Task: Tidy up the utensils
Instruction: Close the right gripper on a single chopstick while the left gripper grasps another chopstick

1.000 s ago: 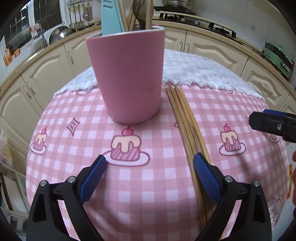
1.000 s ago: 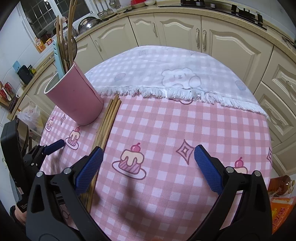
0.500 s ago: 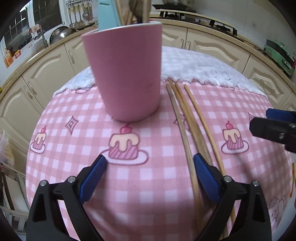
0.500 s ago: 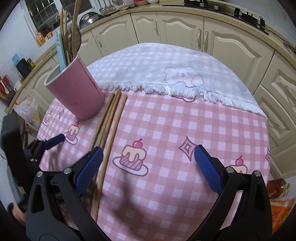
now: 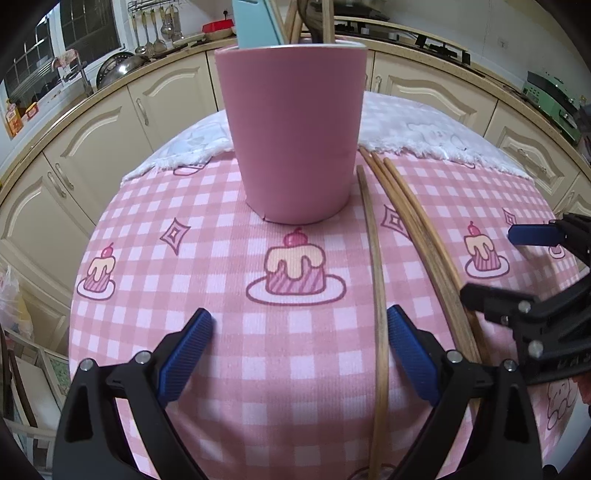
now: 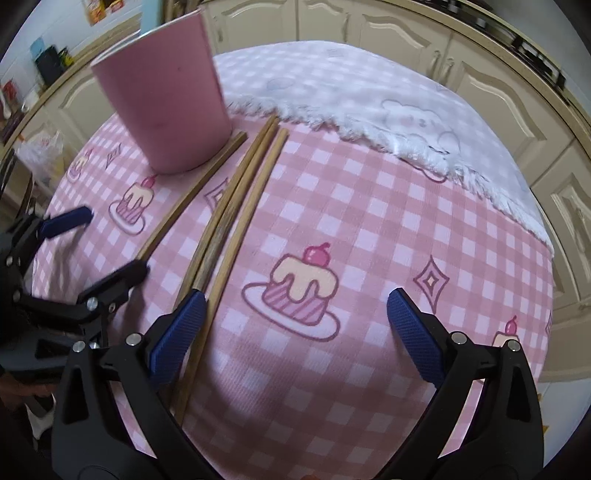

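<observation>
A pink cup (image 5: 291, 140) stands on the pink checked tablecloth (image 5: 207, 302) and holds a light blue utensil (image 5: 255, 22) and wooden ones (image 5: 319, 18). Several wooden chopsticks lie flat to its right: a lone chopstick (image 5: 375, 258) and a close bundle (image 5: 424, 240). My left gripper (image 5: 299, 332) is open in front of the cup, its right finger beside the lone chopstick. My right gripper (image 6: 295, 317) is open and low over the cloth, its left finger over the near ends of the bundle (image 6: 229, 214). Each gripper shows in the other's view: right gripper (image 5: 509, 266), left gripper (image 6: 96, 251).
A white fringed cloth (image 6: 406, 110) with a bear print covers the far side of the table. Cream kitchen cabinets (image 5: 436, 92) ring the table, and pots and ladles hang at the back left. The table edge drops off close on the left and right.
The chopsticks have spread out, one rolling off towards the cup. My right gripper has come down and closer to their near ends. The left gripper has edged nearer the cup.
</observation>
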`<state>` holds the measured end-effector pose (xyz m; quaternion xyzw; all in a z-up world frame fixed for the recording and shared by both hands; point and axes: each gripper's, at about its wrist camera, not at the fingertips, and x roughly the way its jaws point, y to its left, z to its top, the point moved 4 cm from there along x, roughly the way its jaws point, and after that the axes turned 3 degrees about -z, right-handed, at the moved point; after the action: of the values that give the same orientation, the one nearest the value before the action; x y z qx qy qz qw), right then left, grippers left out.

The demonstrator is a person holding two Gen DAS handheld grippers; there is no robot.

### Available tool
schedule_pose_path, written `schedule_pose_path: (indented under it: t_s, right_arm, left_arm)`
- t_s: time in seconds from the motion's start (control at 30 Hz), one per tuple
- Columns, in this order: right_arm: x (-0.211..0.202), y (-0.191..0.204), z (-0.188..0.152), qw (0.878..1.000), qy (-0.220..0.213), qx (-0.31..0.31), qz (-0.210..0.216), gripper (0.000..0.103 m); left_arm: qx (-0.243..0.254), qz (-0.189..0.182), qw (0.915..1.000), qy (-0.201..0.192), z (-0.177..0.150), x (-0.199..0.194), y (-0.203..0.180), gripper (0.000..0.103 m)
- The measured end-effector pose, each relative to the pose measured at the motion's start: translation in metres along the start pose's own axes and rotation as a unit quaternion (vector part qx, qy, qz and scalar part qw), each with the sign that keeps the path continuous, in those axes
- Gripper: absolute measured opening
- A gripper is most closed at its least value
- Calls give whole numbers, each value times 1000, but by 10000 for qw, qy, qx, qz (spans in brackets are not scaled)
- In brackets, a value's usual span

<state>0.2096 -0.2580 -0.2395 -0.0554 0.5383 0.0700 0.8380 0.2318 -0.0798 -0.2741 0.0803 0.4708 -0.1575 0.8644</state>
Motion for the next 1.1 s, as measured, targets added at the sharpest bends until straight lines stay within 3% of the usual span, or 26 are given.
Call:
schedule_pose_path:
  t_s: [0.3, 0.43, 0.57, 0.7, 0.77, 0.83, 0.87, 0.9, 1.1]
  right_arm:
    - [5, 0, -3, 9995, 193, -33, -252, 96]
    - [0, -15, -1, 9992, 314, 36, -253, 83]
    - [6, -14, 22, 9989, 415, -136, -163, 70]
    - [17, -2, 49, 9981, 513, -336, -12, 59]
    - [20, 1, 59, 9979, 516, -385, -17, 37]
    - [22, 4, 67, 9975, 519, -488, -32, 23]
    - [22, 5, 67, 9973, 514, -534, 4, 8]
    - [22, 7, 67, 9972, 504, -559, 16, 7]
    - [3, -11, 52, 9988, 135, -26, 472, 6]
  left_arm:
    - [250, 32, 9996, 111, 12, 3, 5, 93]
    - [571, 131, 9982, 143, 16, 4, -1, 93]
    - [930, 174, 9951, 277, 25, 7, -8, 92]
    - [1027, -242, 9929, 551, 38, 11, -11, 73]
    - [1049, -438, 9914, 654, 43, 13, -12, 61]
    - [1067, -643, 9896, 721, 49, 14, -17, 44]
    - [1111, -663, 9889, 724, 50, 14, -20, 24]
    - [1158, -753, 9875, 757, 52, 13, -24, 5]
    - [1116, -800, 9886, 614, 44, 3, -31, 5]
